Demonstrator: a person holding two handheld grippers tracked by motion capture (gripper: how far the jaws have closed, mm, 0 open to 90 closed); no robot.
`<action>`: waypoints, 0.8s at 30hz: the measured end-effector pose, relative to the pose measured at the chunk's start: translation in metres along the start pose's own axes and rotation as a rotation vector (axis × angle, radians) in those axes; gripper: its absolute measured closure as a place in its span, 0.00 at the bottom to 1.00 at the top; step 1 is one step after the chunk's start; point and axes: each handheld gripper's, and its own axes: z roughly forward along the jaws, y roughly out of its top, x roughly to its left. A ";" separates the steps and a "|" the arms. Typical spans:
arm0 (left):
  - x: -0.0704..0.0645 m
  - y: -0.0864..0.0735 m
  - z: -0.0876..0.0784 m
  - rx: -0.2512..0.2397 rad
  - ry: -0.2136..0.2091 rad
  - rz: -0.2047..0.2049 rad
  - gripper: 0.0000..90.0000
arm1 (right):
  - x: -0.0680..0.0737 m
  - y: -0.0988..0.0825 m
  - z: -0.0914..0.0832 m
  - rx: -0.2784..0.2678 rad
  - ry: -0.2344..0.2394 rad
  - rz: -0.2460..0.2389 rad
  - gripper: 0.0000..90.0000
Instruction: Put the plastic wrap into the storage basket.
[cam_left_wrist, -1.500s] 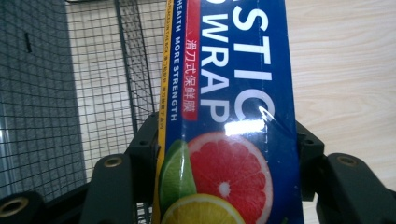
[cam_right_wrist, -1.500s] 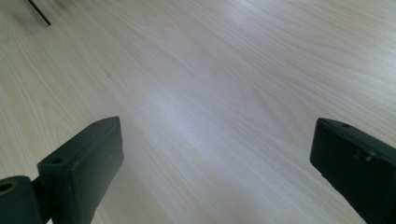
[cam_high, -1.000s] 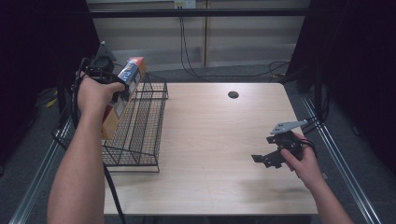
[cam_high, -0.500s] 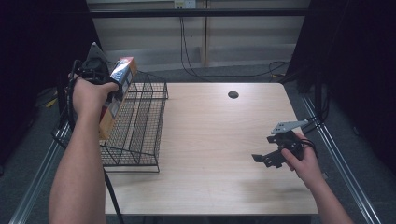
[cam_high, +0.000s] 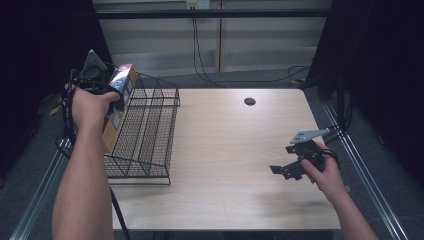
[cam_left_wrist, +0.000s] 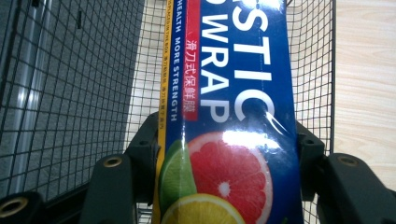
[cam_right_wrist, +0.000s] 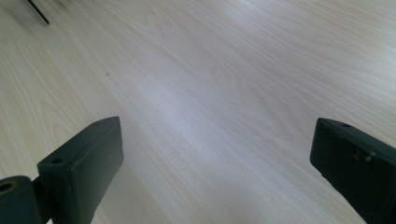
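Wooden table (cam_high: 225, 150), pale top, is the biggest thing here. Black wire basket (cam_high: 145, 130) sits on the table's left end, long side running away from the person, and its mesh also shows behind the box in the left gripper view (cam_left_wrist: 70, 70).

Plastic wrap box (cam_high: 121, 82) — long, blue face with citrus fruit print and a yellow-orange side — is held over the basket's left wall, tilted, its lower part down along that wall. In the left gripper view the box (cam_left_wrist: 233, 116) runs up the middle with mesh behind it on both sides.

Left gripper (cam_high: 107, 85) is at the basket's far left corner, hand wrapped round it, jaws clenched on the plastic wrap box — both black pads press its sides (cam_left_wrist: 229, 154).

Right gripper (cam_high: 285, 170) is well apart from the basket, low over the table's right part, close to the near right edge. Its jaws are released, spread wide with just bare wood between them (cam_right_wrist: 215, 154).

Small dark round hole (cam_high: 249, 101) in the table, far side, right of the basket.
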 end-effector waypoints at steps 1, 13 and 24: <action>0.001 0.000 0.000 0.003 0.005 0.007 0.48 | 0.000 0.000 0.000 0.000 -0.002 0.000 0.03; 0.007 -0.005 0.007 0.015 0.008 -0.019 0.48 | -0.001 0.000 -0.001 -0.006 0.003 -0.002 0.03; 0.015 -0.009 0.011 0.020 0.033 -0.038 0.48 | -0.001 0.000 0.000 -0.001 -0.002 0.000 0.03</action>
